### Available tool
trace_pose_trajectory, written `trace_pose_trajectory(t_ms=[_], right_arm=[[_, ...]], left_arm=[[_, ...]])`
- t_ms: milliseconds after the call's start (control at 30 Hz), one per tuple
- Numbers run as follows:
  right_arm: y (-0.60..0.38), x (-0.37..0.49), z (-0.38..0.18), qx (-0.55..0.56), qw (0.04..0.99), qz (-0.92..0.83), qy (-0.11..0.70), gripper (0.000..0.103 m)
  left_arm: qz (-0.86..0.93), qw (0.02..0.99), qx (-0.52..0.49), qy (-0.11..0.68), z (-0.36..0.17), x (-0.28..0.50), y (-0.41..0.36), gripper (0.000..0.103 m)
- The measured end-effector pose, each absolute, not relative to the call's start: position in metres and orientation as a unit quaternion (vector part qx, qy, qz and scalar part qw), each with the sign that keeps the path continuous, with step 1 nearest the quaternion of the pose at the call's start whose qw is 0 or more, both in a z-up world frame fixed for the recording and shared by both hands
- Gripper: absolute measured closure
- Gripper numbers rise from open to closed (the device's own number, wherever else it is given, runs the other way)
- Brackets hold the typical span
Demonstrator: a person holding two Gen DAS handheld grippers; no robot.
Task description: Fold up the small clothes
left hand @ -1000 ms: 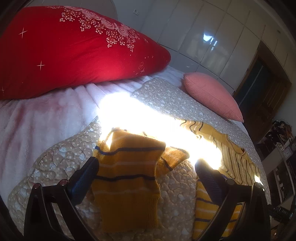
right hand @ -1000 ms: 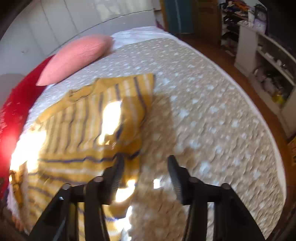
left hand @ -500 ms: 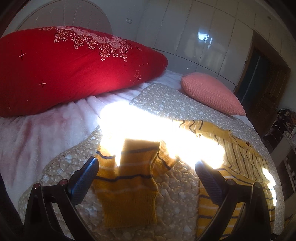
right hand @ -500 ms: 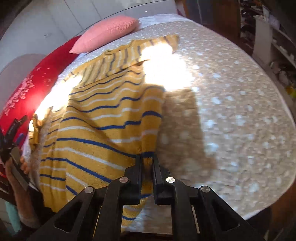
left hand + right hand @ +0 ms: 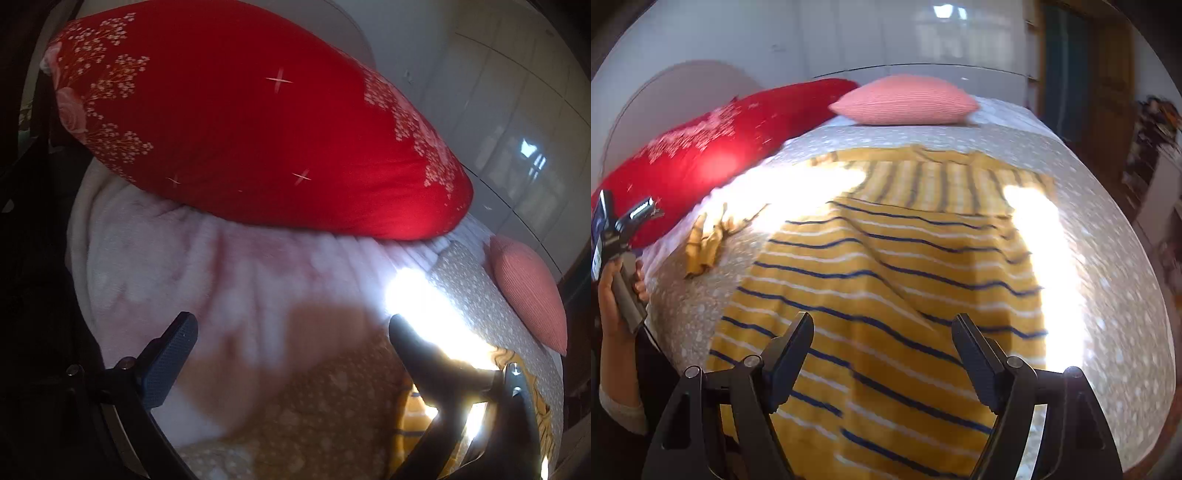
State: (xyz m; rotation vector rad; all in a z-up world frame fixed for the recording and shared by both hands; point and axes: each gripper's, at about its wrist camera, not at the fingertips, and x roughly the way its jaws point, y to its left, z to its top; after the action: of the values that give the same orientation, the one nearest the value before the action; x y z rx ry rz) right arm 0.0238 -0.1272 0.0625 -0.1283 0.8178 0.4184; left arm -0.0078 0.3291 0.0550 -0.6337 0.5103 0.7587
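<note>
Swinging away from the small sweater, the left gripper point(image 5: 291, 350) is now hanging released, aiming at the red pillow point(image 5: 258, 122). Right view: the right gripper point(image 5: 882, 354) is opening, letting go of the striped sweater point(image 5: 886, 295) spreading across the quilt point(image 5: 1108, 240); its loosely draped fold is risking slipping open.

- No text, label, brand, number or sign can be read in either view.
- The red pillow point(image 5: 240, 129) bears only white flower sprays and small cross-shaped sparkles, no lettering.
- The pale marks on the left gripper point(image 5: 617, 221) are too blurred to read.
</note>
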Motion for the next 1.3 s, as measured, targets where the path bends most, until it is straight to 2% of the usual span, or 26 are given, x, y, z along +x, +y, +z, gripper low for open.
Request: trace_pose_trajectory(t_ms=[133,267,400,533,567,633,700,733,767,900,1067,1167,1233,1300], right_arm=[[-0.021,0.052,0.051,-0.143,0.869,0.275,0.386,0.021],[0.077,0.066,0.036,-0.228,0.841,0.325,0.368,0.023],[0.125,0.05,0.039,-0.281,0.835,0.362,0.303,0.024],[0.149,0.032,0.023,-0.323,0.801,0.404,0.3,0.027],[0.154,0.031,0.016,-0.331,0.797,0.403,0.305,0.031],[0.162,0.039,0.003,-0.335,0.791,0.394,0.327,0.048],[0.165,0.053,0.0,-0.308,0.793,0.387,0.356,0.077],[0.165,0.06,0.003,-0.294,0.795,0.379,0.371,0.085],[0.163,0.068,0.008,-0.278,0.796,0.377,0.384,0.093],[0.118,0.102,0.072,-0.191,0.83,0.366,0.375,0.094],[-0.025,0.172,0.156,-0.058,0.895,0.25,0.364,0.094],[-0.116,0.199,0.165,-0.035,0.918,0.132,0.371,0.094],[-0.167,0.215,0.15,-0.046,0.919,0.048,0.388,0.094],[-0.203,0.228,0.124,-0.076,0.904,-0.023,0.421,0.087]], left_arm=[[0.394,0.828,-0.33,0.226,0.051,-0.029,0.358,0.0],[0.396,0.814,-0.345,0.248,0.038,-0.03,0.377,0.0],[0.389,0.808,-0.351,0.27,0.028,-0.027,0.389,0.0],[0.381,0.811,-0.342,0.283,0.025,-0.021,0.387,0.0],[0.377,0.812,-0.342,0.287,0.024,-0.019,0.385,0.0],[0.368,0.815,-0.342,0.29,0.025,-0.017,0.379,0.0],[0.365,0.818,-0.333,0.294,0.025,-0.012,0.374,0.0],[0.365,0.821,-0.326,0.295,0.026,-0.01,0.37,0.0],[0.363,0.824,-0.319,0.296,0.027,-0.007,0.367,0.0],[0.35,0.835,-0.303,0.298,0.03,0.003,0.353,0.0],[0.317,0.848,-0.294,0.307,0.034,0.02,0.333,0.0],[0.304,0.86,-0.268,0.311,0.039,0.032,0.313,0.0],[0.297,0.869,-0.249,0.309,0.042,0.04,0.297,0.0],[0.282,0.877,-0.238,0.307,0.045,0.044,0.282,0.0]])
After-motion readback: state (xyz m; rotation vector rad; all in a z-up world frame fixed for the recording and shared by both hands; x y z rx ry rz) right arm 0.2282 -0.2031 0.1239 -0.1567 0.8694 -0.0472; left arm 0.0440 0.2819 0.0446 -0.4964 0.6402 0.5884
